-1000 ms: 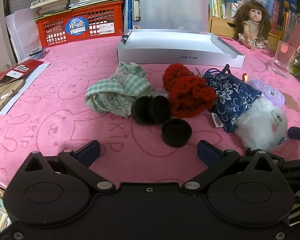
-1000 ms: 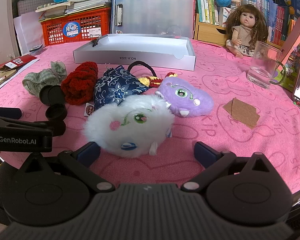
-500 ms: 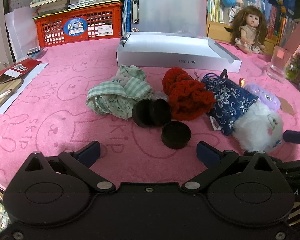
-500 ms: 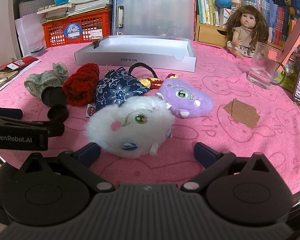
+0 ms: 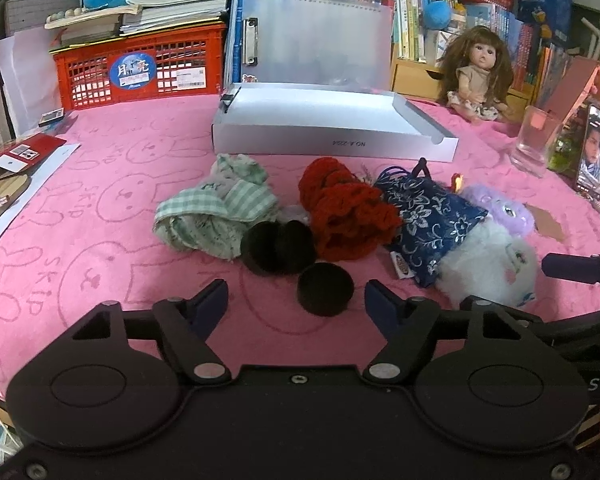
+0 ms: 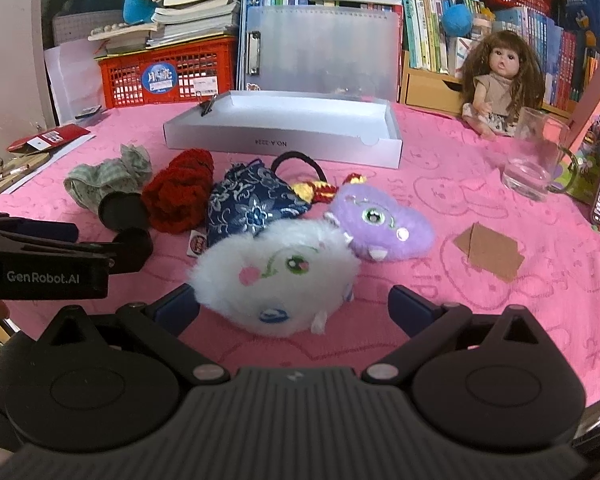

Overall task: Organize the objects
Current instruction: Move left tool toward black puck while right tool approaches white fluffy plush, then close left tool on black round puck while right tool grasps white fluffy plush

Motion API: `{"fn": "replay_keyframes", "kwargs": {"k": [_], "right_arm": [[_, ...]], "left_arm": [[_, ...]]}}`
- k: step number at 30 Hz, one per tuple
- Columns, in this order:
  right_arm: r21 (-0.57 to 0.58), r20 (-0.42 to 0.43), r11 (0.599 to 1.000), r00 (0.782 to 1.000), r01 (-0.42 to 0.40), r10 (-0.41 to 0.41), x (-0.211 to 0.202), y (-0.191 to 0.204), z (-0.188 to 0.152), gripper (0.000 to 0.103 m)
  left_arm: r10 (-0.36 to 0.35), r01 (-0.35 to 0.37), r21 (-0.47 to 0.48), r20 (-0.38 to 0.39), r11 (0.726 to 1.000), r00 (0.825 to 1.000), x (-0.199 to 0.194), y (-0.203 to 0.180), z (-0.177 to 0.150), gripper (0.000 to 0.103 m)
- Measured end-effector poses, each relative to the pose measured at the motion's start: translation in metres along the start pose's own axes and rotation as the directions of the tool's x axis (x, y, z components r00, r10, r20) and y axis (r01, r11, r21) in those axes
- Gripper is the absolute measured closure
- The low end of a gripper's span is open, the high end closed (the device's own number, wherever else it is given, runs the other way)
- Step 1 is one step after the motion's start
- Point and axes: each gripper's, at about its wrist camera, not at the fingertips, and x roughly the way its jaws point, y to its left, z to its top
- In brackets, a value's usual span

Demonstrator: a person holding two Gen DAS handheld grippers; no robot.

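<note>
The left gripper (image 5: 294, 302) hangs low over the pink cloth (image 5: 112, 248), its jaws closing, with a short black round cap (image 5: 326, 289) standing between the blue fingertips (image 5: 210, 303); the pads are not yet on it, so nothing is gripped. Just behind that cap two more black round pieces (image 5: 278, 246) lean together on their sides, touching a crumpled green checked cloth (image 5: 216, 212) on one side and a red knitted bundle (image 5: 344, 216) on the other. Next along the row lie a dark blue flowered pouch (image 5: 428, 216), a white fluffy toy (image 5: 488, 268) and a purple fluffy toy (image 5: 500, 210), all bunched close.

The right gripper (image 6: 294, 308) is spread wide with nothing clasped; the white fluffy toy (image 6: 278, 276) sits just ahead of it, between the fingers but apart from the pads. The purple toy (image 6: 380, 226) rests against the white one, and a brown card piece (image 6: 490, 256) lies well off to its side.

Farther back an open white box (image 6: 284, 136) lies flat and empty-looking, with a doll (image 6: 498, 84) and a glass mug (image 6: 536, 164) beyond it, and a red crate (image 5: 140, 72) stacked with books
</note>
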Motion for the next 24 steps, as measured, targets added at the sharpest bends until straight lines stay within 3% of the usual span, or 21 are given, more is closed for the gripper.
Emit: {"fn": "replay_keyframes", "kwargs": {"k": [7,24], "right_arm": [[0.022,0.017,1.0,1.0,-0.013,0.013,-0.001,-0.003,0.005,0.0],[0.031,0.013,0.999,0.999,-0.031,0.031,0.002,-0.002,0.007,0.006]], "left_arm": [[-0.015,0.015,0.013,-0.005,1.0,1.0,0.002,-0.003,0.002,0.052],[-0.041,0.041,0.04,-0.002,0.998,0.999,0.005,-0.012,0.001,0.063]]}}
